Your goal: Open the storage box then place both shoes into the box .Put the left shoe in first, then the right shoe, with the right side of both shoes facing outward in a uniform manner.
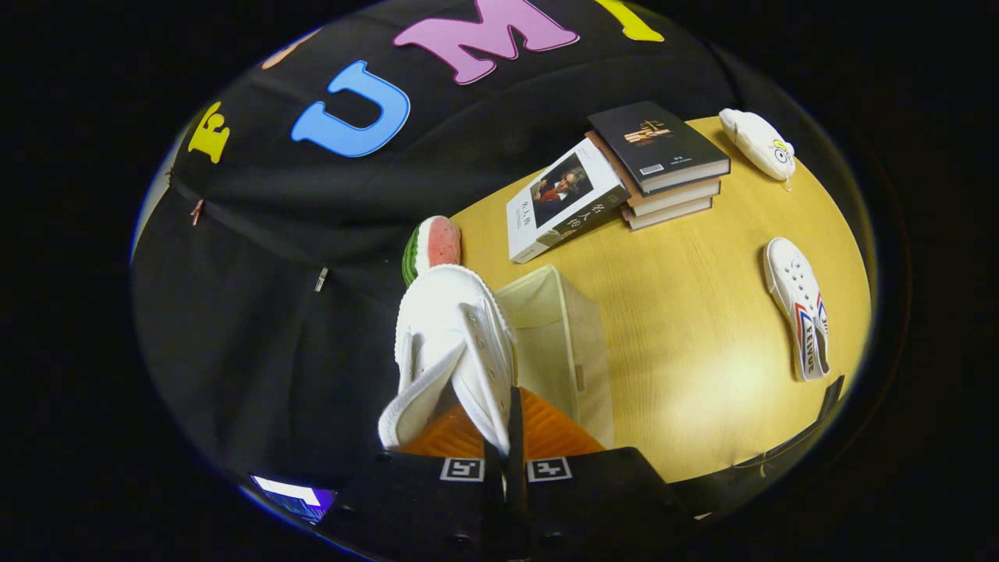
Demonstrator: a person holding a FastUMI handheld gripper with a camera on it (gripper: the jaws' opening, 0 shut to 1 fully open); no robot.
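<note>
My gripper [506, 437] is shut on a white canvas shoe [449, 343], pinching the shoe's side wall between both fingers; the shoe hangs in the air, lifted above the table. Just beyond and right of the held shoe stands the cream fabric storage box [566, 343], open at the top, its inside partly hidden by the shoe. The second white shoe [800, 312], with red and blue side stripes, lies on its side on the wooden table [687, 312], far to the right of the fingers.
A stack of books [663, 168] with a white book [562, 203] leaning on it sits at the table's far end. A watermelon-slice toy [433, 243] lies beyond the held shoe. A small white object [757, 143] rests far right.
</note>
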